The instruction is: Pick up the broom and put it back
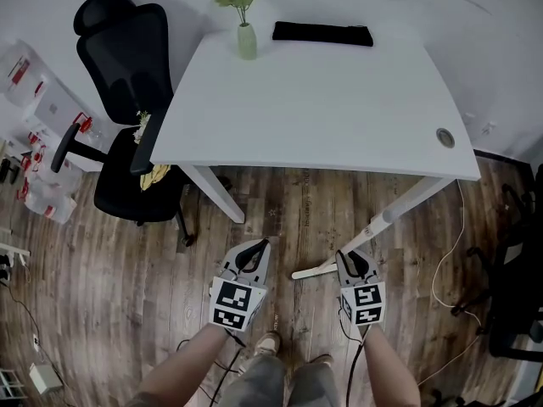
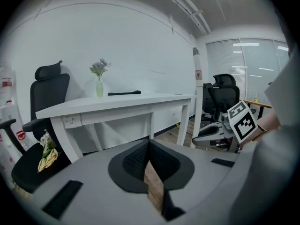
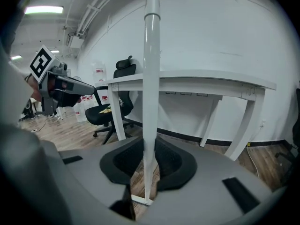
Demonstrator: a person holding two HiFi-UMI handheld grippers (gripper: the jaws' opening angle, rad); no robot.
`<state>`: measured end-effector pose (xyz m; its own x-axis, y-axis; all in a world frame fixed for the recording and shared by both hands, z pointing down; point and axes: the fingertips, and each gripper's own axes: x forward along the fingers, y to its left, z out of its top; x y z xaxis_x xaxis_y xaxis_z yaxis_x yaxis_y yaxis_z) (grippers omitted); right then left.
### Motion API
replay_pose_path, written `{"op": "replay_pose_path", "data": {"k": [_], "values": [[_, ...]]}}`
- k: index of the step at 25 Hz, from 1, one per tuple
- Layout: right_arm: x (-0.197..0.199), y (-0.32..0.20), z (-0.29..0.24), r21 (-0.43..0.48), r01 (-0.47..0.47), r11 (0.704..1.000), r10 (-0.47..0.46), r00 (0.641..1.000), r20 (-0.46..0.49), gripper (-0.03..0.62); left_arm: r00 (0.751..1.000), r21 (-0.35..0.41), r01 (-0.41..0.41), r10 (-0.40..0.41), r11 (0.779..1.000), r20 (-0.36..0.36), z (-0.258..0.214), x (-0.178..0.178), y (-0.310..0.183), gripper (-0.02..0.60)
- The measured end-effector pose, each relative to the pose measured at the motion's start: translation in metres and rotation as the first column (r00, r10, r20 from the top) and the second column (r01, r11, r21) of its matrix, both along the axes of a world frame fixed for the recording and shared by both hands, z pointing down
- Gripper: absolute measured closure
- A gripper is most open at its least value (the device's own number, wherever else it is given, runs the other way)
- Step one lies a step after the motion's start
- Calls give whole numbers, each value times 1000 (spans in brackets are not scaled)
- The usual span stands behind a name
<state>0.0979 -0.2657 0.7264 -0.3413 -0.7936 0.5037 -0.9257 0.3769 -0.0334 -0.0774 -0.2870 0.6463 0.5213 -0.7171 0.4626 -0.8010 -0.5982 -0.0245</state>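
Note:
The broom's white handle [image 3: 150, 102] stands upright between the jaws of my right gripper [image 3: 150, 150]. The pads are closed against it, and its lower end rests on the wood floor. In the head view the right gripper [image 1: 349, 258] sits low in front of the table, with the thin white handle [image 1: 318, 266] running past its tip. In the left gripper view the handle [image 2: 197, 97] rises beside the right gripper [image 2: 218, 134]. My left gripper [image 1: 258, 248] hangs level with it to the left. Its pad tips [image 2: 149, 146] meet with nothing between them. The broom's head is not visible.
A white table [image 1: 322, 108] stands just ahead, bearing a flower vase [image 1: 246, 39] and a flat black item [image 1: 322, 34]. A black office chair [image 1: 127, 100] is at its left. Cables [image 1: 450, 261] and another dark chair [image 1: 517, 295] lie to the right.

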Motion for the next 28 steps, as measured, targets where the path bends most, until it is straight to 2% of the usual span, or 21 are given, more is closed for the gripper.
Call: {"op": "replay_pose_path", "data": {"k": [8,14,28], "values": [[-5,-45,7,29,21,999,-20,999,-29,493,999,-15,-41,41,999,-1,3,12,-16,566],[3,-62,14,83,-13,996,19,997,-72,482,998,-28,-54,54,998,10,15,16,-24,566],[22,-85,26,77,-77,994,80,996,-34,462,1000,-57,-25,25,998,6,30,4,-32,566]]}}
